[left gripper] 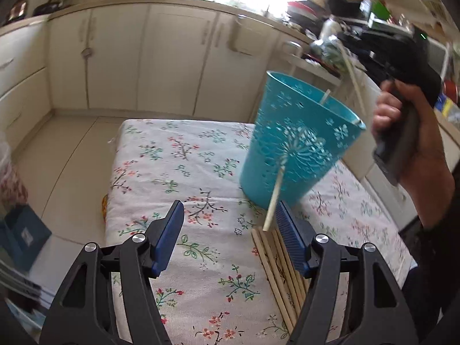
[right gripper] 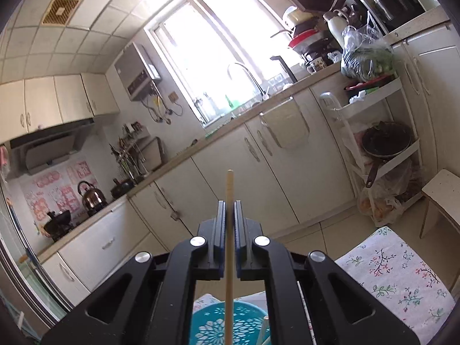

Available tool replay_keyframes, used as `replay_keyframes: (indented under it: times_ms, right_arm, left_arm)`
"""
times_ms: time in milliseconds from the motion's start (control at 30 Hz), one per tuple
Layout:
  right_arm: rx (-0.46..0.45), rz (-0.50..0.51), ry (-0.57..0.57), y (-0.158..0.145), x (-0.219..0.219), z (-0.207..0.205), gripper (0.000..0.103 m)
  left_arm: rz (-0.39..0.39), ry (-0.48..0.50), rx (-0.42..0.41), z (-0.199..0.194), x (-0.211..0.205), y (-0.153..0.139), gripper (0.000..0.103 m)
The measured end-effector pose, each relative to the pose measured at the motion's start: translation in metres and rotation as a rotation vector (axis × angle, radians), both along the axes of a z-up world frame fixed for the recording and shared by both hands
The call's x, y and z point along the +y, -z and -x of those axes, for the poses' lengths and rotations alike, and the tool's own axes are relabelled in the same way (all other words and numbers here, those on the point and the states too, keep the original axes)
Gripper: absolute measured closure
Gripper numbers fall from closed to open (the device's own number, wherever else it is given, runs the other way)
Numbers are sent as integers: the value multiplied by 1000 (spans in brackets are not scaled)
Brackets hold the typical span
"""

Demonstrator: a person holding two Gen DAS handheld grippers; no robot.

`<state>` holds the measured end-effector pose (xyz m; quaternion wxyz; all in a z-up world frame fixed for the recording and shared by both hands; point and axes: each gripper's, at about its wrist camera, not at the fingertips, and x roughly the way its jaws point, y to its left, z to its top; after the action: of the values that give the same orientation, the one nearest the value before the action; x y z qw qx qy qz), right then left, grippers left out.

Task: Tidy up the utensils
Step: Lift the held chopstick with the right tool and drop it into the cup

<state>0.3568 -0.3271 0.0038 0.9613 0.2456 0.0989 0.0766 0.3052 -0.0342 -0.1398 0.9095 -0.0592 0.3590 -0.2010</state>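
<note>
A teal perforated holder [left gripper: 299, 141] stands on the floral cloth table [left gripper: 184, 166], with a chopstick tip [left gripper: 325, 97] showing inside it. One chopstick [left gripper: 274, 198] leans against its front. Several wooden chopsticks [left gripper: 283, 273] lie flat by my left gripper's right finger. My left gripper [left gripper: 230, 227] is open and empty above the cloth. My right gripper [right gripper: 229, 210] is shut on a single chopstick [right gripper: 229, 230], held upright above the holder [right gripper: 230, 325]. In the left wrist view that chopstick [left gripper: 355, 83] slants over the holder's rim, and the hand-held right gripper body [left gripper: 402, 66] is seen to the right.
Cream kitchen cabinets [left gripper: 149, 57] run behind the table. A white shelf cart [right gripper: 382, 132] with a pan and bags stands at the right. A white chair [right gripper: 442, 195] is beside the table. A blue box [left gripper: 23, 235] sits on the floor at left.
</note>
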Motion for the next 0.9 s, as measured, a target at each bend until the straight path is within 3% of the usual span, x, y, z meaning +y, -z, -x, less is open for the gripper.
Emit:
replay_keyframes:
  times_ms: [367,533,633,733,800,900]
  right_arm:
    - [18,135,-22,29,15,10,97]
    - [29,229,-79,38,33,30,95]
    - [56,284,-119,45,41,43,69]
    - [65,298,-111,49,38,55,64]
    - [78,276,-101,50,33,61,62]
    - [87,252,-88,52,27,69,60]
  left_arm:
    - [-75,128,36,-23,-32,6,40]
    - [-85,148,109,-39,-41,12,40]
    - [-84,163,130,-45,-46,9,40]
    - [-92,175,142,-48,-52,6,53]
    - [-90,179,159,-50,-55,5,74]
    - [-84,191,172,-52,-56,3,90]
